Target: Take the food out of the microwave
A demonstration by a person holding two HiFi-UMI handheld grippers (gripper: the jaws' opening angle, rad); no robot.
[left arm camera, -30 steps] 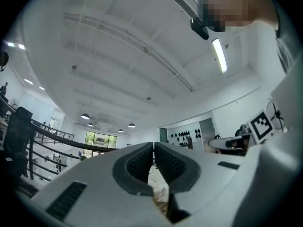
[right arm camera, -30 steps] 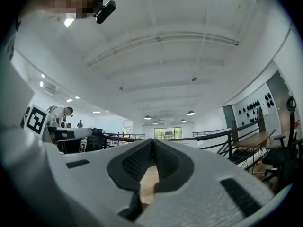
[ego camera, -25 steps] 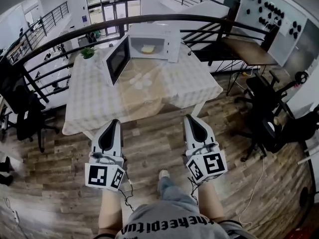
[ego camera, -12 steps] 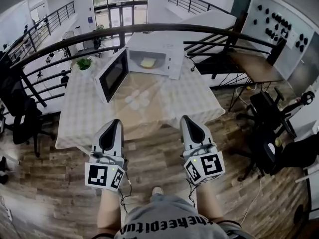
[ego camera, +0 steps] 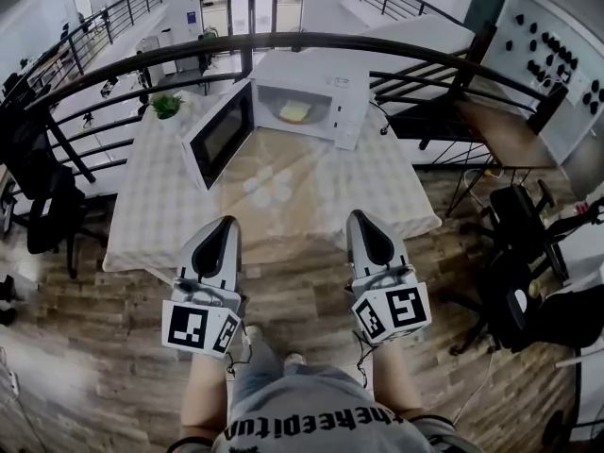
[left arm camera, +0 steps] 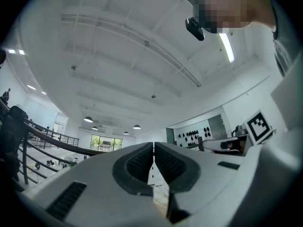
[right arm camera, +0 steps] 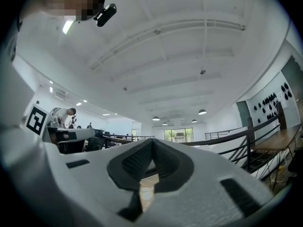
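The fingers of the left gripper (ego camera: 225,223) are pressed together with nothing between them, and those of the right gripper (ego camera: 364,217) are likewise shut and empty. The food (ego camera: 294,111) is seen well beyond both, inside the microwave (ego camera: 326,72) on the tabletop (ego camera: 160,225). Its door (ego camera: 222,138) is swung open ahead of the left fingers.

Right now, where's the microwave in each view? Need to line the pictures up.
Head view: microwave top centre, at the far end of the table, door swung open to its left.
Left gripper view: cannot confirm; only a white sliver shows low centre.
Right gripper view: not in it.
Shared landmark: white wall with black knobs, head view upper right, left gripper view centre right, right gripper view right.
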